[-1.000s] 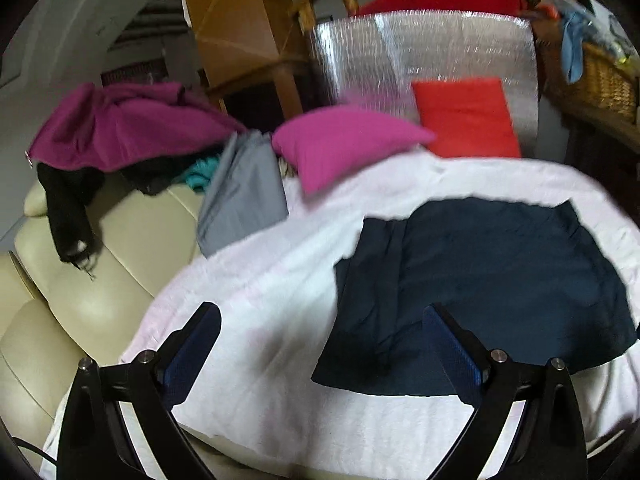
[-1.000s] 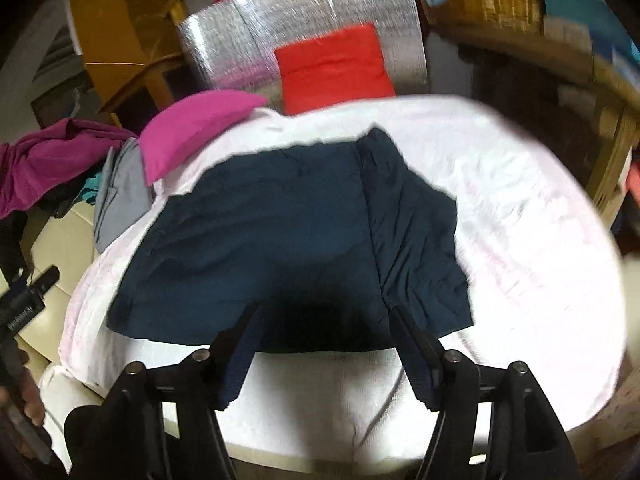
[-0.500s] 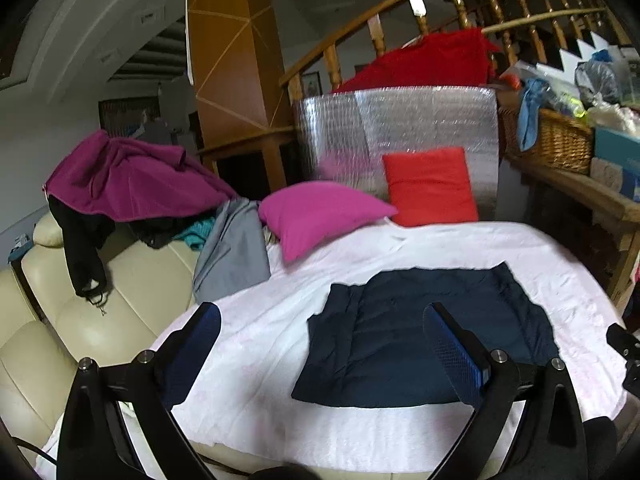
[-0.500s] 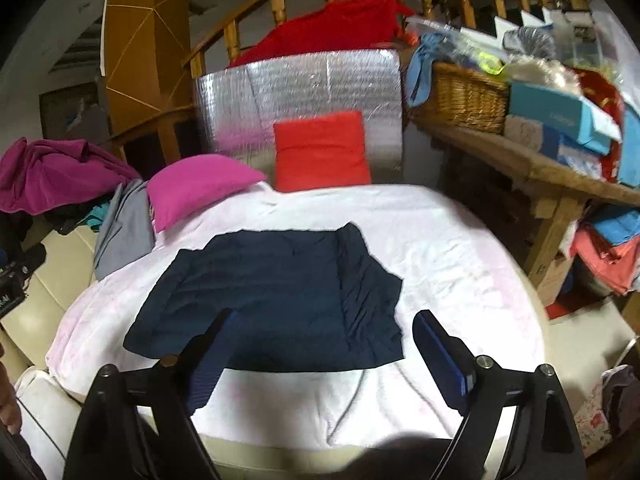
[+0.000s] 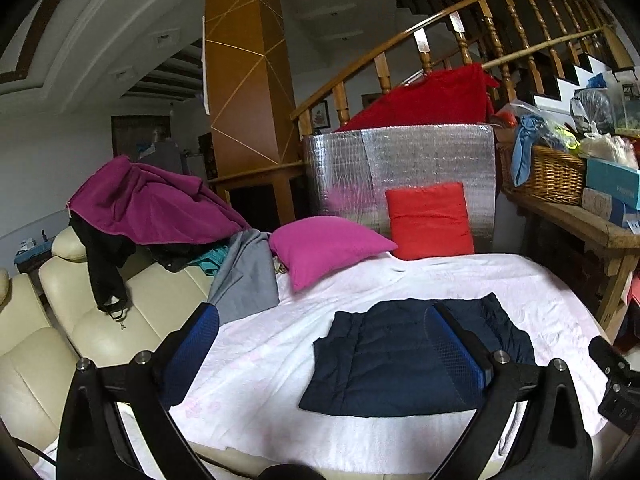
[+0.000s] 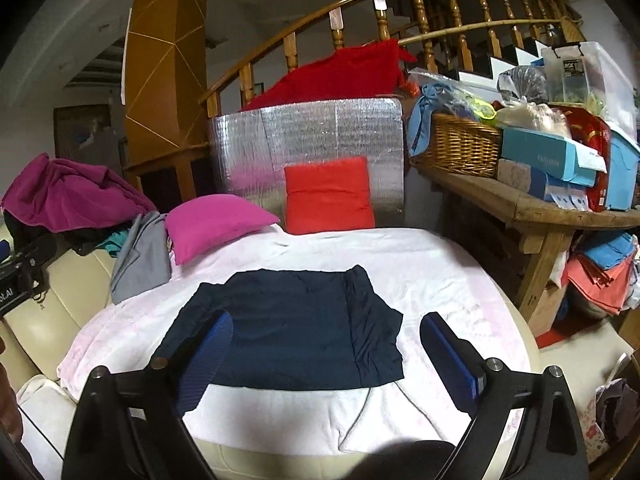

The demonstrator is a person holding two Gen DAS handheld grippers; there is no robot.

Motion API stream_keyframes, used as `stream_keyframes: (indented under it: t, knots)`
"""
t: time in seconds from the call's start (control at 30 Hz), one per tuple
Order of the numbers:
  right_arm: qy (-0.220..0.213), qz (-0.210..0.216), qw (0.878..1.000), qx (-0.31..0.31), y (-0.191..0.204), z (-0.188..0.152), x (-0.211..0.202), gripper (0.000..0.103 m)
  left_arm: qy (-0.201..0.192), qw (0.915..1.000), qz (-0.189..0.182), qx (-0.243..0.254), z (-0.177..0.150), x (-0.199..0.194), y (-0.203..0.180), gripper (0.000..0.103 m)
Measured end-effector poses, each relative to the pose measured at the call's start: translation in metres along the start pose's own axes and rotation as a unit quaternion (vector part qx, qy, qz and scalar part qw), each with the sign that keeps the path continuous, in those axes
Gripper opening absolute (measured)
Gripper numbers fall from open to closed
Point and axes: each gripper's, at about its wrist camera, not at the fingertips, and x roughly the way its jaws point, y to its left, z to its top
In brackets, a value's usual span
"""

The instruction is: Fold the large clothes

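Note:
A dark navy garment (image 5: 380, 360) (image 6: 296, 320), folded into a rough rectangle, lies flat on the white blanket (image 5: 260, 360) (image 6: 440, 280) that covers the sofa. My left gripper (image 5: 324, 344) hovers above and in front of the garment's left part, open, with nothing between its blue pads. My right gripper (image 6: 326, 332) hangs over the garment's near edge with its jaws opening. Nothing is between its fingers (image 6: 448, 352), and they are clear of the cloth.
A pink pillow (image 5: 328, 248), a red cushion (image 5: 430, 220) and a silver foil board (image 5: 400, 164) stand behind the blanket. A magenta, black and grey clothes pile (image 5: 140, 208) lies on the cream sofa (image 5: 80, 320). A wooden bench (image 6: 532, 208) with a basket and boxes stands on the right.
Both grippers have drawn back and risen from the garment, which now looks smaller and farther off. The right jaws have spread wider. The garment lies as before.

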Motion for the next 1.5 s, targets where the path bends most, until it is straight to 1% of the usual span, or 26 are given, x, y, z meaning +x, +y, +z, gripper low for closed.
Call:
stream_keyframes:
  t: [0.2,0.43,0.7,1.5]
  knots:
    - [0.011,0.012,1.000,0.004,0.007,-0.004,-0.003,0.097,-0.010,0.9999,0.005,-0.005,0.005,-0.011,0.004,0.103]
    - [0.017,0.024,1.000,0.001,0.013,-0.007,-0.001,0.097,-0.012,0.9997,0.008,-0.019,0.006,-0.016,0.011,0.103]
    - [0.024,0.029,0.999,0.003,0.015,-0.010,0.001,0.097,-0.006,0.9997,0.009,-0.022,0.004,-0.013,0.014,0.103]
    - [0.025,0.032,0.999,0.007,0.021,-0.013,0.001,0.097,0.000,0.9995,0.016,-0.026,0.002,-0.008,0.018,0.103]
